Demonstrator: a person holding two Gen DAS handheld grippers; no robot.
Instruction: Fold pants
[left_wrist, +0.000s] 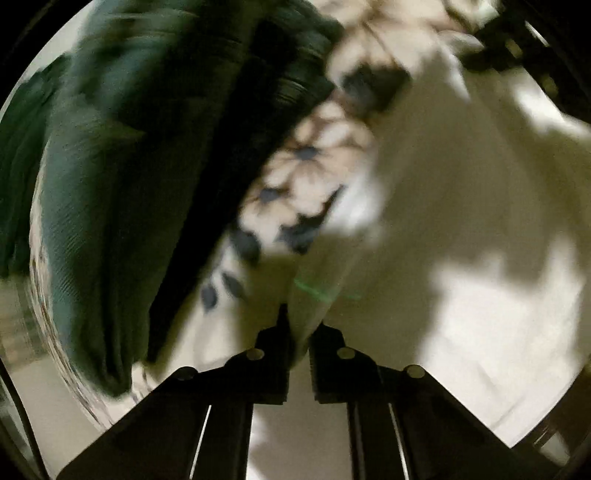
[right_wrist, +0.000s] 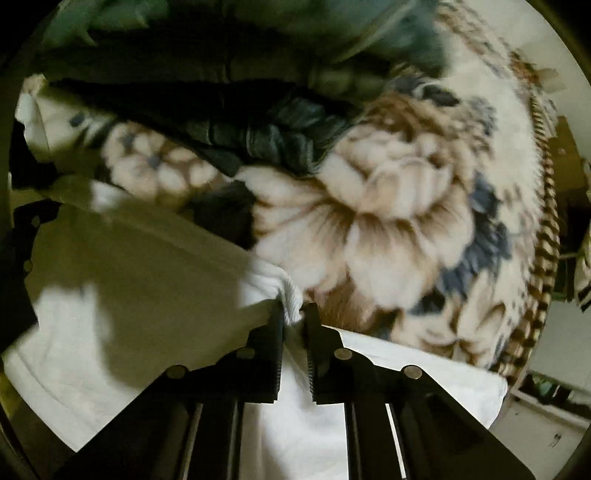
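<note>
The white pants (left_wrist: 461, 229) spread across the floral blanket and fill the right of the left wrist view. My left gripper (left_wrist: 300, 325) is shut on a fold of the white pants. In the right wrist view the white pants (right_wrist: 110, 325) lie low and left. My right gripper (right_wrist: 293, 314) is shut on a ribbed white edge of the pants (right_wrist: 280, 284). The left gripper's dark body (right_wrist: 18, 258) shows at the left edge of the right wrist view. Both views are blurred by motion.
A floral blanket (right_wrist: 388, 221) in cream, brown and blue covers the surface. Dark green garments (left_wrist: 122, 184) lie heaped at the left of the left wrist view and at the far top of the right wrist view (right_wrist: 258, 122). The blanket's striped edge (right_wrist: 543, 258) runs on the right.
</note>
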